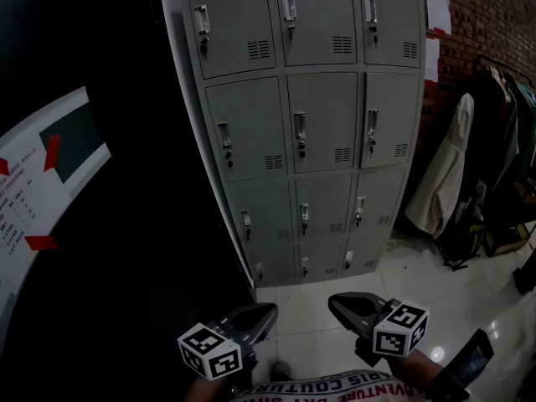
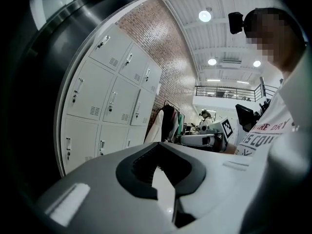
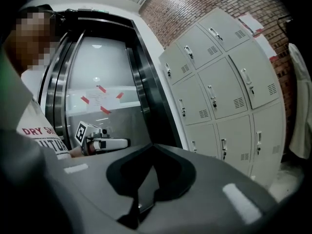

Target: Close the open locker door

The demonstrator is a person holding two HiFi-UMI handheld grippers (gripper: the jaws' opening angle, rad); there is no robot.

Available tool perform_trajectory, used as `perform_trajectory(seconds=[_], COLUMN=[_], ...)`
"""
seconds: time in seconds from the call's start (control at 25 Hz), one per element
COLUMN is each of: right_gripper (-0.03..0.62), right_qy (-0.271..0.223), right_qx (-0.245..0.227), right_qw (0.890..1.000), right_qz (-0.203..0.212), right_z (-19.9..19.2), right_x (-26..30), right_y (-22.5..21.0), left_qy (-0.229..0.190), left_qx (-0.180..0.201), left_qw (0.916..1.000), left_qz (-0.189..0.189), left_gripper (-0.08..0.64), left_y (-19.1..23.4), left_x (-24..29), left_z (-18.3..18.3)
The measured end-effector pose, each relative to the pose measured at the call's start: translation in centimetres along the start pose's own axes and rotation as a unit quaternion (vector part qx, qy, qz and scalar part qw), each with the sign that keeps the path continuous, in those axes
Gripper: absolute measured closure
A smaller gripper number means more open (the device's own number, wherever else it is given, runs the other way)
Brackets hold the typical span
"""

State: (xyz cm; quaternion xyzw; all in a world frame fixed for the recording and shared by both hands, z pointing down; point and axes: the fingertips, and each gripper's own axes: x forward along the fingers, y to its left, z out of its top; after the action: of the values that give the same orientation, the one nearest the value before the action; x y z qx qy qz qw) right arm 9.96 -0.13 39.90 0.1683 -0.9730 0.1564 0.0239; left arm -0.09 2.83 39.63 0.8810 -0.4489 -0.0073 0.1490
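brick wall (image 1: 490, 23) and grey lockers (image 1: 322, 124) fill twelve o'clock, while left gripper (image 1: 265, 311) and right gripper (image 1: 337, 303) hang at six o'clock, both clenched on nothing.

Locker bank (image 1: 310, 124): top row cut by upper edge; whether any door stands ajar too fine to tell. Notice panel (image 1: 33, 199): cut by left edge, print too small to read. Hanging clothes (image 1: 502, 157): cut by right edge. Left claw (image 1: 266, 310), right claw (image 1: 335, 301): holding hands cut by bottom edge. Shirt (image 1: 335, 388): lettering partly cut.
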Motion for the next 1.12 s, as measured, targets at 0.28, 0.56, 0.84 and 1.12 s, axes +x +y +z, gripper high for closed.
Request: perform_trajectory(seconds=[0.28, 0.56, 0.84, 1.12], right_gripper=[0.6, 0.6, 0.6, 0.6], right_qy=[0.0, 0.006, 0.004, 0.003], right_qx=[-0.004, -0.008, -0.012, -0.01], right_qw=[1.0, 1.0, 1.0, 1.0], right_qz=[0.002, 0.02, 0.019, 0.017], right_z=[-0.5, -1.8, -1.6, -1.4], right_x=[-2.3, -2.8, -3.0, -2.9], right_y=[2.1, 4.2, 4.6, 4.4], left_qy=[-0.006, -0.007, -0.009, -0.012], left_qx=[0.007, 0.01, 0.015, 0.015], left_qw=[1.0, 0.9999, 0.9998, 0.9998], left_qz=[-0.003, -0.002, -0.006, -0.01], left_gripper=[0.555, 0.555, 0.555, 0.555], left_y=[-3.3, -4.6, -5.1, -4.8], left_x=[-1.4, -2.4, -2.6, -2.4], left_z=[0.0, -0.6, -0.5, -0.3])
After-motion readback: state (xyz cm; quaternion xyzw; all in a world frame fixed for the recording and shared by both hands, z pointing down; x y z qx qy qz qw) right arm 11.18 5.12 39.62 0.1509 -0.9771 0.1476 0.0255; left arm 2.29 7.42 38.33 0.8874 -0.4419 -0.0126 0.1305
